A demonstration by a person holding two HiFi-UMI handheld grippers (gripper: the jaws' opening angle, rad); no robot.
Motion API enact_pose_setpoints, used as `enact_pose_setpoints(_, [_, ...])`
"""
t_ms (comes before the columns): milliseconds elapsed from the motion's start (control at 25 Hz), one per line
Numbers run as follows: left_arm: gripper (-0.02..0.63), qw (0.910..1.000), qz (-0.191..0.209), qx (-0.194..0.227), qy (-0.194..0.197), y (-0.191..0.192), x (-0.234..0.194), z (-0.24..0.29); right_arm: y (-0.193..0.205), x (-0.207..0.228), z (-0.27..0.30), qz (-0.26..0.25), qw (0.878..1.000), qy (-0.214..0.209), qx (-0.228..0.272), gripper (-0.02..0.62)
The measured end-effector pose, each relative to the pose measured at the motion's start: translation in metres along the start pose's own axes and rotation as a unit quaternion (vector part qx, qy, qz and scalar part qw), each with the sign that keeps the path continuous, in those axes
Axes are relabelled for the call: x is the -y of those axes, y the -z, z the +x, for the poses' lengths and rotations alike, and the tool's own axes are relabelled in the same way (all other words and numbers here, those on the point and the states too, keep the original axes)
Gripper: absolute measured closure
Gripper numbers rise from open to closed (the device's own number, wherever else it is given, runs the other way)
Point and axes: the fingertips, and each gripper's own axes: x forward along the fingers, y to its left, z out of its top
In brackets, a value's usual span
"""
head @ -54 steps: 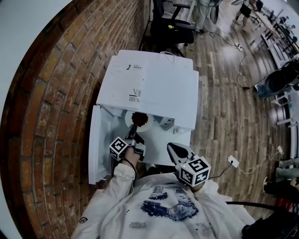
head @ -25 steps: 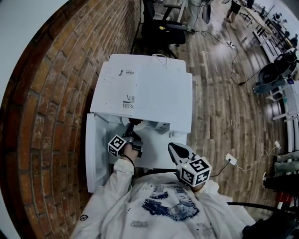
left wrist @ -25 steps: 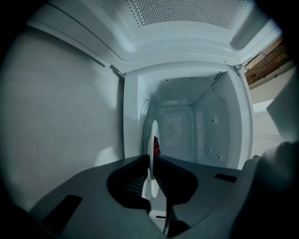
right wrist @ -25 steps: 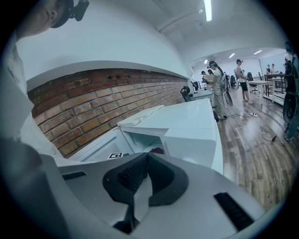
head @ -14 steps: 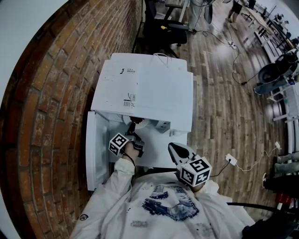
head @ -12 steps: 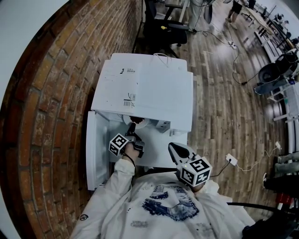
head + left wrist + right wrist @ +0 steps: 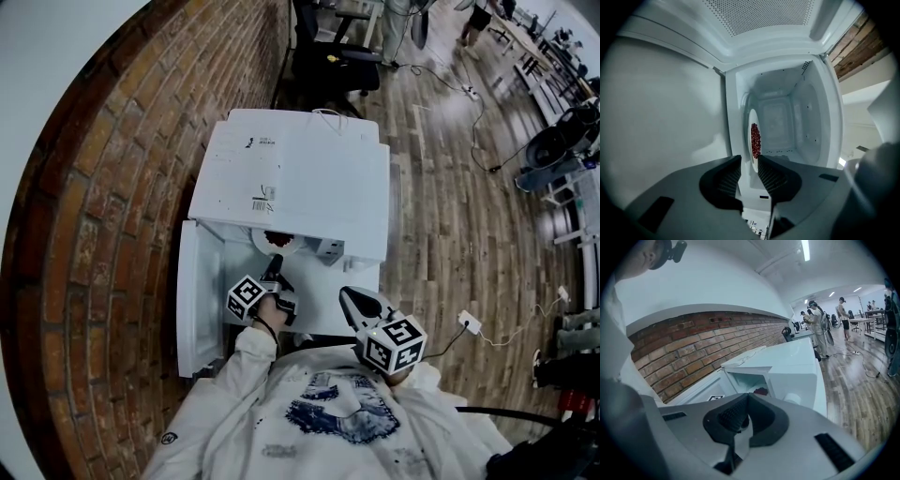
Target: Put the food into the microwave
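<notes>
The plate of red food lay inside the open microwave, its near rim just ahead of the left gripper, whose fingers stood slightly apart. The right gripper hung closed and empty.

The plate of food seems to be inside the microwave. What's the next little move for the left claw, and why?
Probably draw the left gripper straight back out of the microwave. Its jaws stand apart at the near rim of the plate, which sits with its red food inside the cavity. The door hangs open, to be shut afterwards.
</notes>
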Motion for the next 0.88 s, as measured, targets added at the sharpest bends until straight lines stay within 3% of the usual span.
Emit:
enact_pose_setpoints(200, [0.508, 1.0, 0.001, -0.008, -0.002, 0.007, -0.001, 0.0, 0.001, -0.003, -0.003, -0.002, 1.0, -0.001, 0.004, 0.581])
enact_pose_setpoints(480, [0.571, 0.9999, 0.001, -0.01, 0.004, 0.007, 0.003, 0.003, 0.001, 0.001, -0.007, 0.002, 1.0, 0.006, 0.008, 0.581])
enact_pose_setpoints(880, [0.58, 0.9999, -0.012, -0.004, 0.01, 0.002, 0.005, 0.009, 0.0, 0.005, -0.01, 0.006, 1.0, 0.012, 0.01, 0.581])
